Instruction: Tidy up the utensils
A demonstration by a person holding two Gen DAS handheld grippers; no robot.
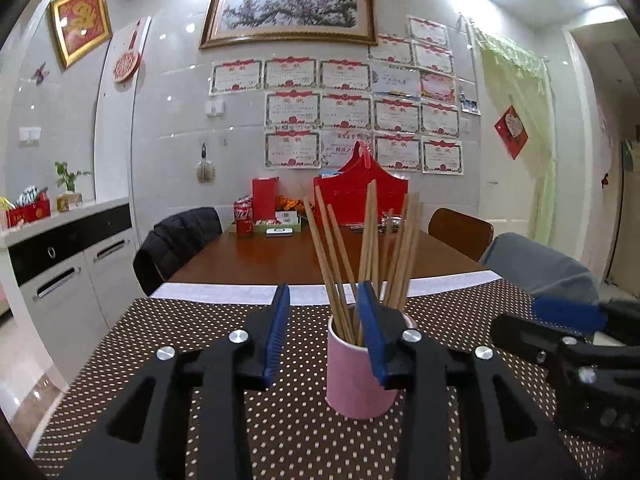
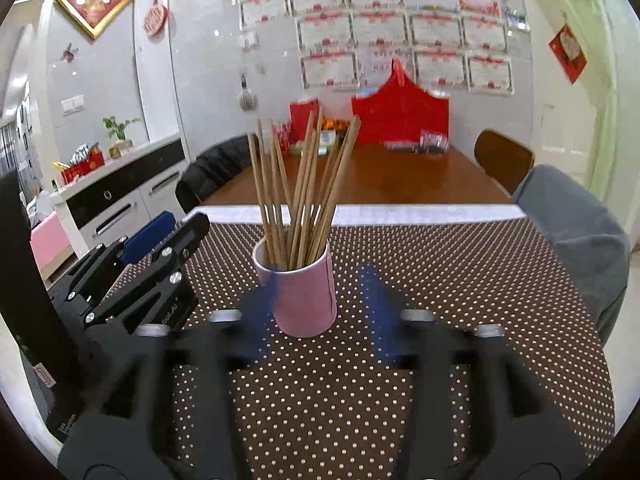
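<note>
A pink cup [image 1: 352, 384] [image 2: 308, 300] stands upright on a brown polka-dot mat [image 1: 160, 340] [image 2: 460, 280], with several wooden chopsticks [image 1: 332, 248] [image 2: 304, 184] fanned out of it. My left gripper [image 1: 324, 292] is open and holds nothing; the cup sits just beyond it, partly behind its right finger. My right gripper [image 2: 320, 276] is blurred, its jaws apart and empty, with the cup just ahead of them. Each gripper shows from the side in the other view: the right gripper [image 1: 514, 316] at the right edge, the left gripper [image 2: 188, 218] at the left.
Beyond the mat, the wooden table [image 1: 280, 256] carries a red bag [image 1: 360, 196], a red can [image 1: 244, 220] and small boxes at its far end. Chairs [image 1: 180, 240] [image 1: 460, 232] flank it. A grey-covered seat [image 2: 572, 240] is right. A white cabinet [image 1: 68, 272] stands left.
</note>
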